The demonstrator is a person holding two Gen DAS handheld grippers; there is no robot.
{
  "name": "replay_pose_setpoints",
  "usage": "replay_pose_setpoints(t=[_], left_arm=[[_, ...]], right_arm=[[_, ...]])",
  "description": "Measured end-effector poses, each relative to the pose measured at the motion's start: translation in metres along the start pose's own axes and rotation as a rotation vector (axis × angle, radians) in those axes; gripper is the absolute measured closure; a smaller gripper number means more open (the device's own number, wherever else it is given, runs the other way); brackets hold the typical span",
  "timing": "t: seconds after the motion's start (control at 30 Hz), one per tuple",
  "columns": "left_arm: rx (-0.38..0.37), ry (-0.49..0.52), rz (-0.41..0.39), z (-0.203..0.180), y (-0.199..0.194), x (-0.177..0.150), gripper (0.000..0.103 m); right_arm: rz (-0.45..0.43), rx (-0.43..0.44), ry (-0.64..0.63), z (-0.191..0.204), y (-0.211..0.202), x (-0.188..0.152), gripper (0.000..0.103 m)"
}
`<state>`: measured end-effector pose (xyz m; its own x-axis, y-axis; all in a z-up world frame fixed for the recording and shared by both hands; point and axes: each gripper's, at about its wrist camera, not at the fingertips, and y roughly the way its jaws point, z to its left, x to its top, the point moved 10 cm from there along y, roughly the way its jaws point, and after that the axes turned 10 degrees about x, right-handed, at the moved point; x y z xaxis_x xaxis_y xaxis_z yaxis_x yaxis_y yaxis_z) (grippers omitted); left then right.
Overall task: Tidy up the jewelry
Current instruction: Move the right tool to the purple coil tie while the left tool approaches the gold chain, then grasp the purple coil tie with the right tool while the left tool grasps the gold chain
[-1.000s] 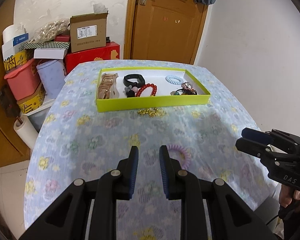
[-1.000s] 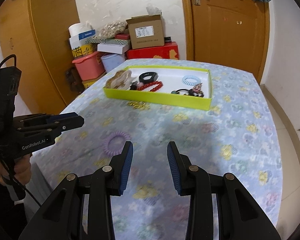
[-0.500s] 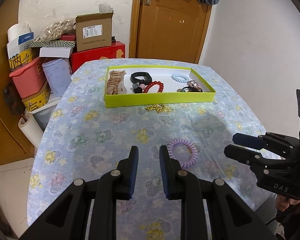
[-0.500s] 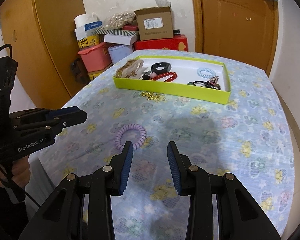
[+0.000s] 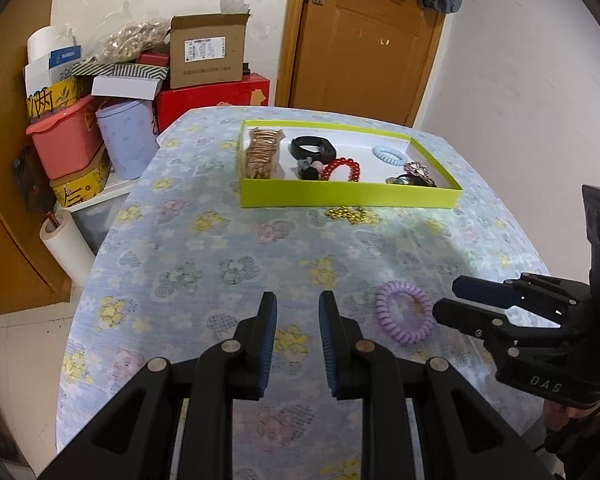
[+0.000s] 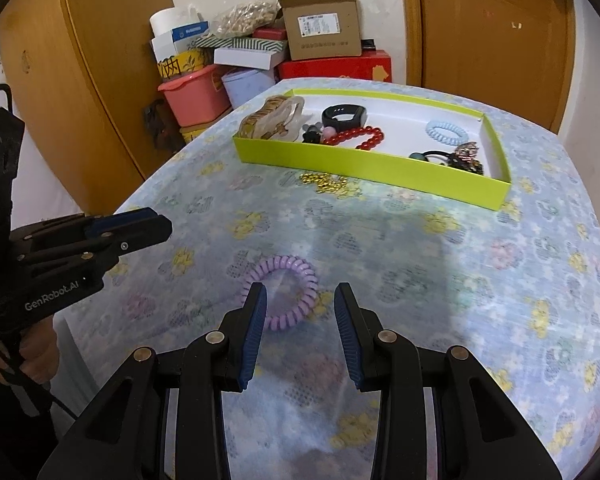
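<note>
A purple spiral hair tie lies on the flowered tablecloth, just ahead of my open, empty right gripper; it also shows in the left wrist view, right of my open, empty left gripper. A gold bead chain lies on the cloth against the near wall of the lime-green tray. The tray holds a gold hair clip, a black band, a red bead bracelet, a light-blue hair tie and more pieces.
Boxes, a pink bin and a paper roll are stacked left of the table, below its edge. A wooden door stands behind the table. The table edge runs close on the left and right.
Both grippers have moved forward and down toward the table. The purple hair tie now sits right at the right gripper's fingertips. Both stayed open.
</note>
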<state>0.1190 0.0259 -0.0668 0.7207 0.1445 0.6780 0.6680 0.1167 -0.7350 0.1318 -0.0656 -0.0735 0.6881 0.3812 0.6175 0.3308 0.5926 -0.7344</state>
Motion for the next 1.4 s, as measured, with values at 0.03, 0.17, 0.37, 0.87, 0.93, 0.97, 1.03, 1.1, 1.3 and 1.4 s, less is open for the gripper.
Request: replay_pose_setpoints(t=[0.03, 0.17, 0.37, 0.87, 0.93, 0.97, 1.03, 1.1, 1.3, 1.4], left_arm=[[0.001, -0.002, 0.001, 0.001, 0.001, 0.000, 0.080], [0.000, -0.006, 0.007, 0.004, 0.005, 0.001, 0.080], [-0.017, -0.001, 0.015, 0.000, 0.012, 0.006, 0.080], [-0.122, 0.047, 0.047, -0.059, 0.058, 0.042, 0.062], [-0.107, 0.057, 0.057, -0.066, 0.069, 0.045, 0.062], [-0.101, 0.061, 0.063, -0.069, 0.074, 0.046, 0.062], [-0.085, 0.066, 0.075, -0.073, 0.084, 0.047, 0.062], [-0.062, 0.074, 0.089, -0.076, 0.092, 0.048, 0.062], [0.024, 0.135, 0.064, -0.083, 0.099, 0.051, 0.062], [0.051, 0.161, 0.051, -0.087, 0.100, 0.051, 0.069]], right_arm=[[0.010, -0.005, -0.006, 0.000, 0.004, 0.000, 0.072], [0.061, -0.027, -0.024, -0.001, 0.021, -0.005, 0.085], [0.054, -0.073, -0.057, -0.007, 0.021, -0.008, 0.094], [-0.040, -0.097, 0.042, -0.055, -0.017, -0.001, 0.094], [-0.043, -0.096, 0.054, -0.060, -0.019, -0.003, 0.094], [-0.044, -0.096, 0.058, -0.063, -0.020, -0.003, 0.094], [-0.048, -0.095, 0.067, -0.068, -0.022, -0.004, 0.094], [-0.052, -0.093, 0.074, -0.073, -0.024, -0.004, 0.094], [-0.071, -0.091, 0.093, -0.084, -0.029, -0.003, 0.094], [-0.077, -0.088, 0.098, -0.087, -0.028, -0.001, 0.094]])
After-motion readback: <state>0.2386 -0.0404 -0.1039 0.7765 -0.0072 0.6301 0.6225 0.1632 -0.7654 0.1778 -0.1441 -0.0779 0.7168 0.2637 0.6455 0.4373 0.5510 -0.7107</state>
